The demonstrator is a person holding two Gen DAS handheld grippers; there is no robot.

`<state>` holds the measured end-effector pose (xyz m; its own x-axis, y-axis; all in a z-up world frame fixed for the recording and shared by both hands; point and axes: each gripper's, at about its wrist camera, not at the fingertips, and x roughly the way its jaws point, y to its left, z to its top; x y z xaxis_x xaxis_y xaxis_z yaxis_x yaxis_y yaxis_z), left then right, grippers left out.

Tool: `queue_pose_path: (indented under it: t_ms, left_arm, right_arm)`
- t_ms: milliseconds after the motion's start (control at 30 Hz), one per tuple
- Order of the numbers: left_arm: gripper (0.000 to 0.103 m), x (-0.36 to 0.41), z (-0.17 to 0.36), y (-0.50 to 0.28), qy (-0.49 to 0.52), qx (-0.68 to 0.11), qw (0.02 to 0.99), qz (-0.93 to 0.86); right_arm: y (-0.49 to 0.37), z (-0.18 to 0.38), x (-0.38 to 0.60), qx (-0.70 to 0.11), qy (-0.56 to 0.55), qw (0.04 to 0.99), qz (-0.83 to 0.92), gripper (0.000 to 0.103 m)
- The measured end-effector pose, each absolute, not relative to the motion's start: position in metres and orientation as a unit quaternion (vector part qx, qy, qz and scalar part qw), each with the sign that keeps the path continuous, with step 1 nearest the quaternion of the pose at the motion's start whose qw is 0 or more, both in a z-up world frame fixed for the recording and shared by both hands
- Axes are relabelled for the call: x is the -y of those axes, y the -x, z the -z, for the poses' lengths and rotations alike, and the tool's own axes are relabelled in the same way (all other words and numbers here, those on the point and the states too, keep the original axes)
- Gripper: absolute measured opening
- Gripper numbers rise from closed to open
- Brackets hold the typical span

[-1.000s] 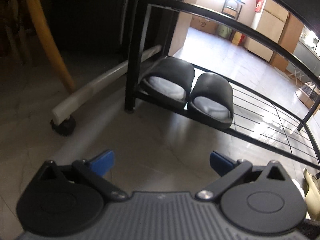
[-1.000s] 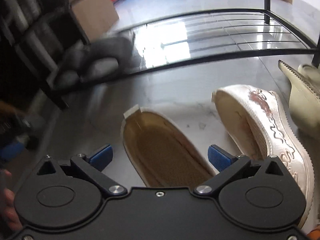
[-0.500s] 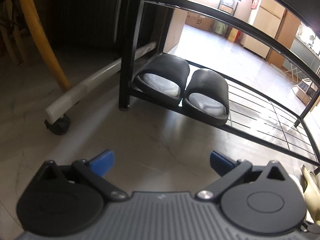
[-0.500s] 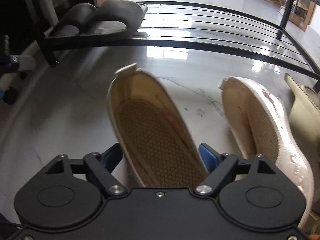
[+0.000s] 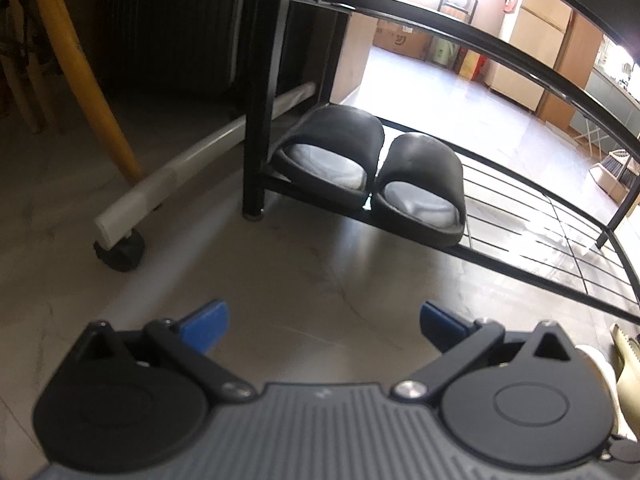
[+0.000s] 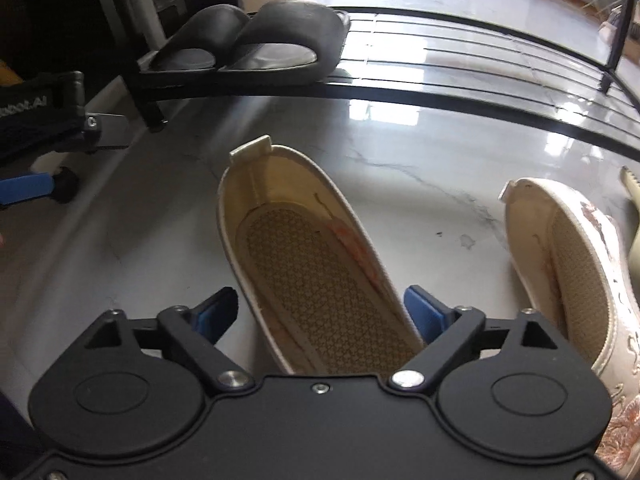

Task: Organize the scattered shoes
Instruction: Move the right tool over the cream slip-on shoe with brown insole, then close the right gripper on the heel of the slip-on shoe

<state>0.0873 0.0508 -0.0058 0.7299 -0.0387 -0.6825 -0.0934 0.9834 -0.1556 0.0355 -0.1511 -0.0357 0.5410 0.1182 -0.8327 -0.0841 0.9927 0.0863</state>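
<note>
R claw point(image 6: 320, 312) straddles 1 of 2 cream shoes point(image 6: 316, 272), grip unclear; L point(image 5: 324, 320) open (2 black slides point(image 5: 372, 168) racked)

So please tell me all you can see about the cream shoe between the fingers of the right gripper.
The cream slip-on shoe looks like canvas, with a tan patterned insole, a reddish stain inside and a small pull tab at the heel. It sits upright on the pale marble floor, heel pointing toward the black shoe rack. The right gripper straddles its front part, blue fingers close on either side; contact cannot be told.
</note>
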Motion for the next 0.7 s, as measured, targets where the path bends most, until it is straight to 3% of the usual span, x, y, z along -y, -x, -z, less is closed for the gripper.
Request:
queue_pose_path:
  t_ms: [133, 200, 700]
  left_arm:
    - [0.102, -0.042, 0.005, -0.087, 0.051, -0.362, 0.931, -0.020]
    - [0.102, -0.037, 0.005, -0.087, 0.033, -0.362, 0.932, -0.015]
    - [0.102, -0.041, 0.007, -0.089, 0.031, -0.370, 0.928, -0.029]
  right_arm:
    - [-0.035, 0.036, 0.149, -0.481, -0.007, 0.875, -0.054, 0.098]
    - [-0.037, 0.037, 0.147, -0.483, -0.011, 0.874, -0.049, 0.078]
    - [-0.052, 0.043, 0.130, -0.496, -0.042, 0.867, -0.009, 0.069]
